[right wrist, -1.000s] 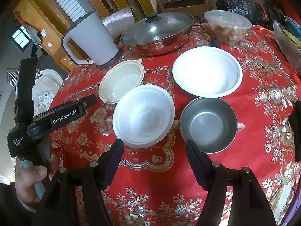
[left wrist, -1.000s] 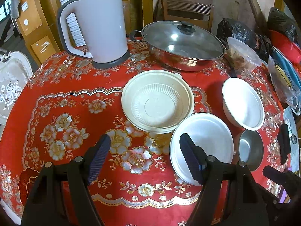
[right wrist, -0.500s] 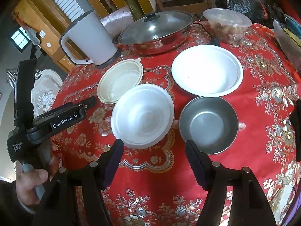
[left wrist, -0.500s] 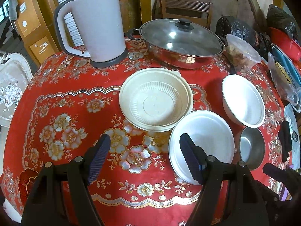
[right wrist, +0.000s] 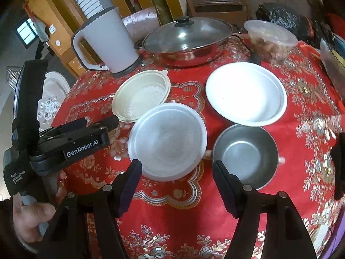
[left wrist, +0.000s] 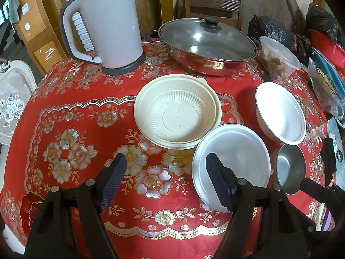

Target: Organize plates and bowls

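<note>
Both the left gripper [left wrist: 166,168] and the right gripper [right wrist: 177,172] hang spread wide and empty above the near edge of the red-clothed surface [left wrist: 71,116]. Mid-surface, the cream ribbed bowl [left wrist: 176,114] touches the frosted white bowl [right wrist: 167,141]; the white bowl [right wrist: 245,93] and steel bowl [right wrist: 245,155] sit toward the right edge.

We're in a home dining room: a round desk [left wrist: 64,112] under a red flowered cloth, kettle [left wrist: 107,23], lidded pot [left wrist: 207,45], bowls [right wrist: 168,140], wooden chairs [left wrist: 213,6] and cupboards [left wrist: 36,28] behind.
</note>
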The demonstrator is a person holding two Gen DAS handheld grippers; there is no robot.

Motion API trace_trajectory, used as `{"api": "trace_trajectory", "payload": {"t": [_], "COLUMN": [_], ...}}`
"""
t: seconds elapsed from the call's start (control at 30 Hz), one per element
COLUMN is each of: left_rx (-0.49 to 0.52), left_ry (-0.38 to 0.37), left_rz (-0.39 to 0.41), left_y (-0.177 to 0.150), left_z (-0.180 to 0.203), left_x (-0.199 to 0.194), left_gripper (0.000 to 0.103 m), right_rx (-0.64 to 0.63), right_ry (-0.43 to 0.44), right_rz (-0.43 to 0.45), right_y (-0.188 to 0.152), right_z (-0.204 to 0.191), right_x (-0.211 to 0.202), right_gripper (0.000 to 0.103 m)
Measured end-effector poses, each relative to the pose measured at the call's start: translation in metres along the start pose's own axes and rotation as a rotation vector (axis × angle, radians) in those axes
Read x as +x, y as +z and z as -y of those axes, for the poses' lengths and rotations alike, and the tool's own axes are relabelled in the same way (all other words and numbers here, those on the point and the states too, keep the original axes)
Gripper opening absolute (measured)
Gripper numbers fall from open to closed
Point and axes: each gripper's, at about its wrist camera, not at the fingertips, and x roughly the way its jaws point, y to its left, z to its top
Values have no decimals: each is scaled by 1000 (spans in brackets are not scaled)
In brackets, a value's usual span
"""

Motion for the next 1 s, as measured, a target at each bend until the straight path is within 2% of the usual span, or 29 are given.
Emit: {"api": "trace_trajectory", "payload": {"t": [0.27, 0.63, 0.9, 1.0], "left_rx": [-11, -52, -30, -37], "left_ry": [-1, -15, -21, -18], "left_rz": [-14, -53, -65, -69], "left_y": [-1, -9, -12, -12], "left_z": [-1, -7, 3, 2], "left_x": [6, 16, 15, 16], "left_gripper": [76, 76, 76, 76], "right_rx": [-10, 36, 52, 64], "right_ry": [0, 7, -71, -38], "right_rz": [1, -5, -6, 6], "right_y": [1, -5, -8, -9], "right_z": [4, 29, 55, 57], "right_x": [1, -5, -11, -14], "right_gripper": [70, 72, 74, 74]}}
